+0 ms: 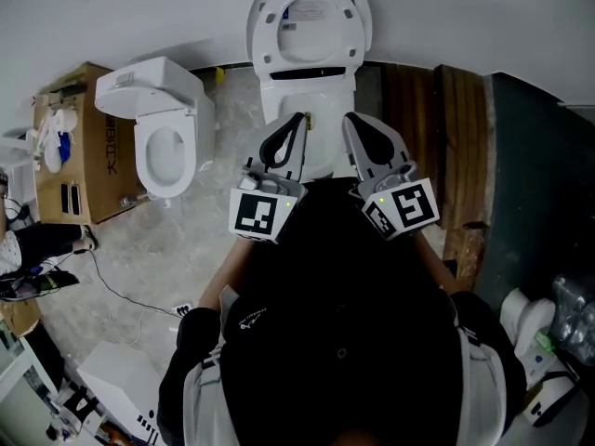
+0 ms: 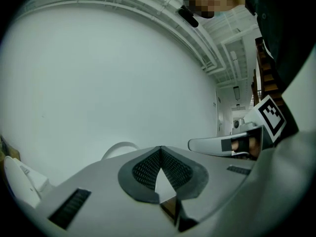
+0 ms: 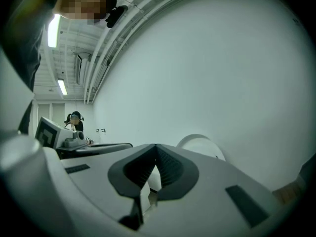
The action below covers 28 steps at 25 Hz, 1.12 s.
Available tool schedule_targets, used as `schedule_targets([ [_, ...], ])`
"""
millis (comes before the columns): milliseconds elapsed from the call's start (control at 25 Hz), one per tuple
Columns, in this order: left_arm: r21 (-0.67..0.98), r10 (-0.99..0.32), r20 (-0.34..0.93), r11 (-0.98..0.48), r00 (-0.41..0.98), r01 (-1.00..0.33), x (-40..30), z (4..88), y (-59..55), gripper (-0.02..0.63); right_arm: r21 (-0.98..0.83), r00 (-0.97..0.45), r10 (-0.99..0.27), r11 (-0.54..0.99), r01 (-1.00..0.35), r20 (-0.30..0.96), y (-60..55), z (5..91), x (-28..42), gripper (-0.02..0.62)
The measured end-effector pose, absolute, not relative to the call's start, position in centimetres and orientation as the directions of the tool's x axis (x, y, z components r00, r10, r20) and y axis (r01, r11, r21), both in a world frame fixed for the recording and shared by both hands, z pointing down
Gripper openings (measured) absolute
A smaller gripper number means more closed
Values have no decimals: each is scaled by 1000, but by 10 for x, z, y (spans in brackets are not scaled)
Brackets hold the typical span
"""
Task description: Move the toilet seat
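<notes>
A white toilet (image 1: 302, 91) stands against the wall straight ahead, its seat and lid (image 1: 310, 17) tipped up against the wall. My left gripper (image 1: 297, 119) and right gripper (image 1: 350, 119) are held side by side in front of it, short of the bowl. Both point level at the wall, shut, with nothing between the jaws. In the left gripper view the gripper (image 2: 160, 148) has closed tips, the raised lid (image 2: 118, 149) shows beyond it, and the right gripper (image 2: 227, 144) is alongside. The right gripper view shows that gripper (image 3: 155, 146) shut, with the lid (image 3: 202, 144) behind.
A second white toilet (image 1: 163, 128) stands to the left beside a cardboard box (image 1: 79, 147). Dark wooden planks (image 1: 437, 128) lie to the right of the toilet. A cable (image 1: 121, 291) runs over the floor at the left. A person (image 3: 75, 120) stands far off down the room.
</notes>
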<state>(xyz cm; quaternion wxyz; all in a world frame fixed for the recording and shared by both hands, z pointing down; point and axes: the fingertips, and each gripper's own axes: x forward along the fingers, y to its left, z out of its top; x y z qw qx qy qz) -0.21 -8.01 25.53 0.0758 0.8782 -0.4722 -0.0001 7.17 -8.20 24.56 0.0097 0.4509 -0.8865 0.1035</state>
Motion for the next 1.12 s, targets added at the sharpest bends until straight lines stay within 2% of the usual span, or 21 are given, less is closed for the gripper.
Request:
schedule_targets([
  [520,130,-812,83,-566,578,-814,6,260,-78,9,-156,-620,-768,600,-784,163,-83,256,62,12],
  [1120,137,-801,81,-580,593,-803,15,263,-79,9,-118,-628,-761,617,-778,163,-83,258,66,13],
])
